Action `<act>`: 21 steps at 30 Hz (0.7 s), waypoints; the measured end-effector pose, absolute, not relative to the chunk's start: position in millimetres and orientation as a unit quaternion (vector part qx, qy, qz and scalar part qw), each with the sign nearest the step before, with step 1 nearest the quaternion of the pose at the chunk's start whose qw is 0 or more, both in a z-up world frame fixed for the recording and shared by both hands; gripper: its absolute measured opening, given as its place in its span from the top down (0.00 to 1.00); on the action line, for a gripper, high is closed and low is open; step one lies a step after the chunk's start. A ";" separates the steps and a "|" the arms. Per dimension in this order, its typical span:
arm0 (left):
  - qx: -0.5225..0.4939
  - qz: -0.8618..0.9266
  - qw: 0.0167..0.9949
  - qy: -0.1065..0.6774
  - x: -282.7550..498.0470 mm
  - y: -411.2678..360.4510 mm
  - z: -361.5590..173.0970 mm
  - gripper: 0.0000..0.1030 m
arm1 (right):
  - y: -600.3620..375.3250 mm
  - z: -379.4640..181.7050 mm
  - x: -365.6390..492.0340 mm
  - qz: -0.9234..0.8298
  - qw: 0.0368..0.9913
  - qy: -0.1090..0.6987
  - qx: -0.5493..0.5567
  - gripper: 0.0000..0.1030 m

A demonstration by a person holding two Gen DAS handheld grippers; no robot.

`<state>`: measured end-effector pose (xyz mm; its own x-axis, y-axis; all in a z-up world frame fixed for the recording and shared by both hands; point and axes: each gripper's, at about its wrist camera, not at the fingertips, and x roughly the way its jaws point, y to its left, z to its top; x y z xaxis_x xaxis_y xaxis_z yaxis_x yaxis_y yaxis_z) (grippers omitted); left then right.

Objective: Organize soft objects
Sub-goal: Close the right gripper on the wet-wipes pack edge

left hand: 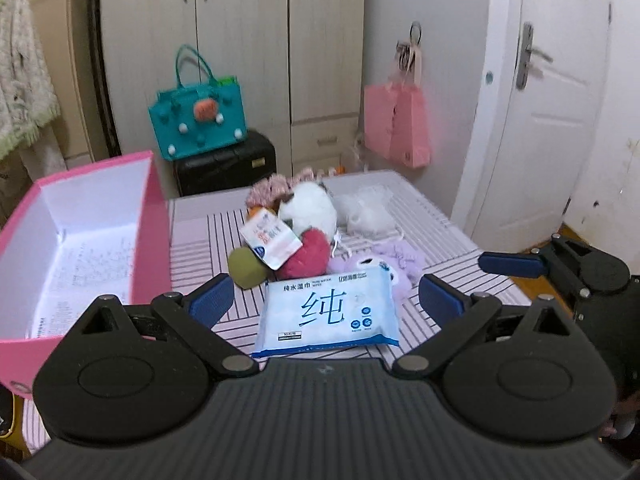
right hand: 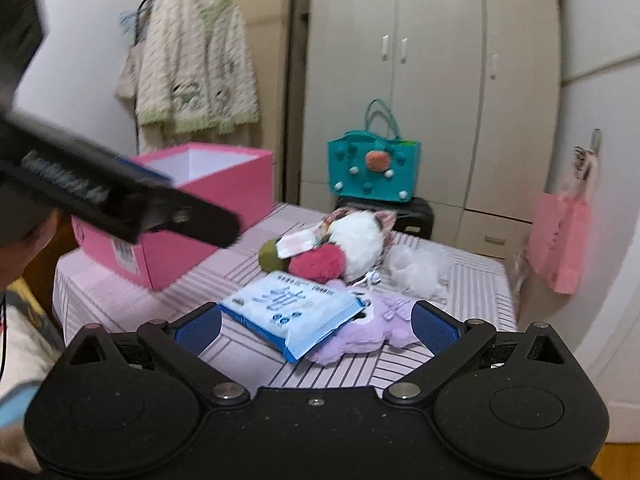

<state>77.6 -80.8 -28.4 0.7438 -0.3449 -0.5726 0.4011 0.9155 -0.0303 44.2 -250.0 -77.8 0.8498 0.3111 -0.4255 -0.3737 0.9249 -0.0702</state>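
Observation:
A pile of soft things lies on the striped table point(left hand: 440, 236): a blue wet-wipe pack point(left hand: 328, 312) point(right hand: 292, 312) at the front, a purple plush point(left hand: 404, 264) point(right hand: 372, 328) under its edge, a red pompom point(left hand: 310, 252) point(right hand: 318, 262), an olive ball point(left hand: 246, 268) point(right hand: 270, 256), a small tissue packet point(left hand: 272, 238), a white cat plush point(left hand: 308, 206) point(right hand: 356, 246) and a white fluffy item point(left hand: 368, 210) point(right hand: 416, 268). My left gripper point(left hand: 326, 300) is open and empty, just before the wipe pack. My right gripper point(right hand: 316, 326) is open and empty, around the pack and purple plush.
An open pink box point(left hand: 80, 240) point(right hand: 208, 208) with white inside stands on the table's left. Behind the table are a black case point(left hand: 224, 164), a teal bag point(left hand: 198, 120), a wardrobe, a hanging pink bag point(left hand: 398, 124) and a door. The right gripper shows at the left view's right edge point(left hand: 560, 268).

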 end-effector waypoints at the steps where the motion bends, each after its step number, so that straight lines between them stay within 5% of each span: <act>1: 0.048 -0.202 0.929 0.307 85.3 -82.6 -32.6 0.03 | -249.8 -80.8 48.0 0.184 0.957 0.211 -0.078 0.02; 21: -0.001 -0.215 0.882 0.420 170.8 -86.9 -94.2 0.07 | -223.6 -125.6 95.6 0.193 0.942 0.248 -0.119 0.21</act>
